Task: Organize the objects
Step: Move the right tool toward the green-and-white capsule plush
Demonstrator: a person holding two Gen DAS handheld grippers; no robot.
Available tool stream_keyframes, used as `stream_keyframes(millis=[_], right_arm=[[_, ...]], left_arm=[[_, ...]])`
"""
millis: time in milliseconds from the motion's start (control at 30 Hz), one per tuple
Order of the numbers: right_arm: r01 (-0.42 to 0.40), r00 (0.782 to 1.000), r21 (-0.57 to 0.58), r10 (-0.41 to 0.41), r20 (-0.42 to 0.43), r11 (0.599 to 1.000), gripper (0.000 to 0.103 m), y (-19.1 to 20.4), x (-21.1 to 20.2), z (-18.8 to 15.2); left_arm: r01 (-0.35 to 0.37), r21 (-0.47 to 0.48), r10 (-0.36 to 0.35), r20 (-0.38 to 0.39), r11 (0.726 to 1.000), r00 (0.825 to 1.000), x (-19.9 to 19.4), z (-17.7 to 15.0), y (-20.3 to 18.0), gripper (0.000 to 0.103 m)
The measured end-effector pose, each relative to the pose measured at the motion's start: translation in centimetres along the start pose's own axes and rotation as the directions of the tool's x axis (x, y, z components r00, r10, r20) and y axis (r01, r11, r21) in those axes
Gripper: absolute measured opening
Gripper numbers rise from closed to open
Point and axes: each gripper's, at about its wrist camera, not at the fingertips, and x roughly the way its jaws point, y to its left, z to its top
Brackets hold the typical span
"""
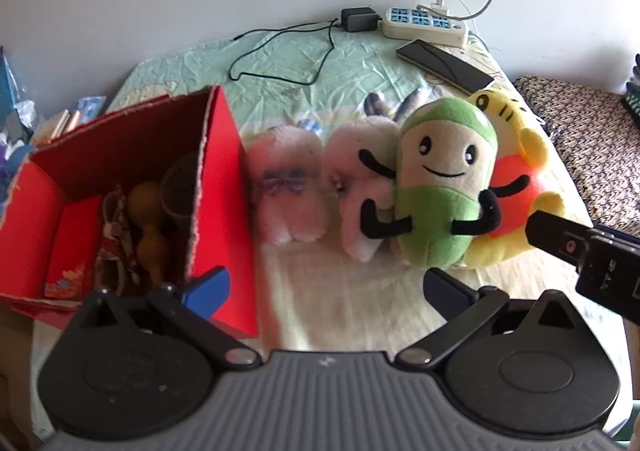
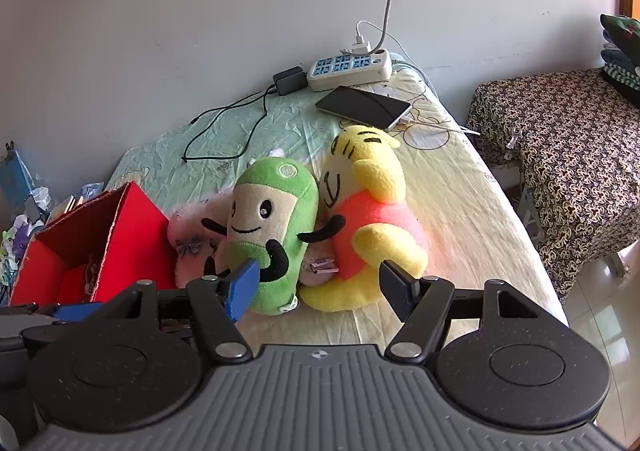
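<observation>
A: Quick status?

B: Barely started, by the look of it. Red cardboard box (image 1: 132,187) already has a few things inside: a clear glass, a tan gourd-shaped item, some wrapper stuff. All the plushies are out on the sheet-covered table (image 2: 460,211).

A: Grippers?

B: Left gripper (image 1: 326,285) has its fingers spread, nothing between them. Its left finger (image 1: 208,289) sits in front of the box's near corner; two pale pink fuzzy plushies (image 1: 286,191) lie just ahead of the gap. Right gripper (image 2: 318,289) is released too, gripping nothing.

A: Where's the right one aimed?

B: Its blue-padded left finger overlaps the bottom of the green-and-cream bean plush (image 2: 268,227); its right finger is by the foot of the yellow bear-like plush (image 2: 372,219). The seam between those two toys sits in the gap. Touching or not, can't tell.

A: What's left?

B: My guess: green plush, yellow plush, both pink ones, all into the box. Power strip (image 2: 350,67), phone (image 2: 366,105) and black adapter with cable (image 2: 288,80) are well beyond the fingers, probably not part of it.
</observation>
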Motion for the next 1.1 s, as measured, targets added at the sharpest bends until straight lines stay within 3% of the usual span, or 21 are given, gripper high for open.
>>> stream_keyframes(millis=[433,667,1100], right_arm=[[-0.012,1.000,0.008,0.012,-0.006,1.000,0.069,-0.7,0.0,0.0],[-0.020,1.000,0.019,0.020,-0.011,1.000,0.069,-1.4,-0.1,0.1],[-0.029,0.999,0.007,0.029,-0.026,1.000,0.069,-1.4,0.5,0.4]], left_arm=[[0.123,-0.014,-0.123,-0.041,0.992,0.992,0.8,-0.5,-1.0,0.103],[0.146,-0.005,-0.146,-0.052,0.989,0.988,1.0,-0.2,-1.6,0.103],[0.053,0.012,-0.053,-0.048,0.998,0.997,1.3,-0.1,-2.0,0.103]])
